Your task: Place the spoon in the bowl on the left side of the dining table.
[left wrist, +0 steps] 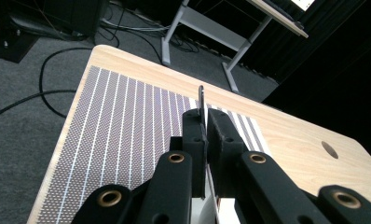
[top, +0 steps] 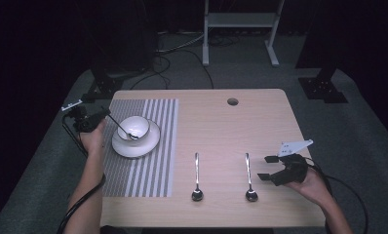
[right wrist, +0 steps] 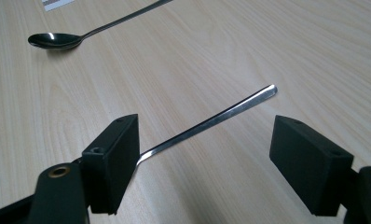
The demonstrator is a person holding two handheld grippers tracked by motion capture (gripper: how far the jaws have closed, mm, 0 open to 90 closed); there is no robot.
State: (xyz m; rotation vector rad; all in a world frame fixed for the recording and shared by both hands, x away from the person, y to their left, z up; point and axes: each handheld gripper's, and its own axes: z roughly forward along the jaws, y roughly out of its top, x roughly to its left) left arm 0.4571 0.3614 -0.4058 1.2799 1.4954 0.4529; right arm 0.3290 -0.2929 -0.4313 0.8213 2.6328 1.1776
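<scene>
From the high view, your left tongs (top: 103, 115) are clamped on the handle end of a teaspoon (top: 121, 126) whose bowl dips into the white cup (top: 133, 127) on its saucer (top: 150, 143), which stands on the striped placemat (top: 148, 165) at the left of the desk (top: 260, 122). Your right tongs (top: 266, 168) stand apart just right of the right-hand spoon (top: 249, 175), which lies flat on the bare wood; a second loose spoon (top: 197, 176) lies to its left.

In the left gripper view, the left tongs (left wrist: 206, 122) are pressed together on the thin steel handle (left wrist: 201, 95), which sticks up past the tips. It is light, stiff and polished, so it is likely to swivel or slide in a narrow pinch; keep the clamp firm and square on the flat of the handle. The cup below looks like china, so I'd judge it chips easily: lower the spoon gently.

In the right gripper view, the right tongs (right wrist: 216, 163) are wide apart with the loose spoon's handle (right wrist: 211, 122) lying between them, touched by neither pad; the other spoon (right wrist: 58, 39) lies beyond. That handle sits flush on smooth wood and gives little to bite. Take it mid-handle, across its narrow edges, and expect it to skid as the pads close.
</scene>
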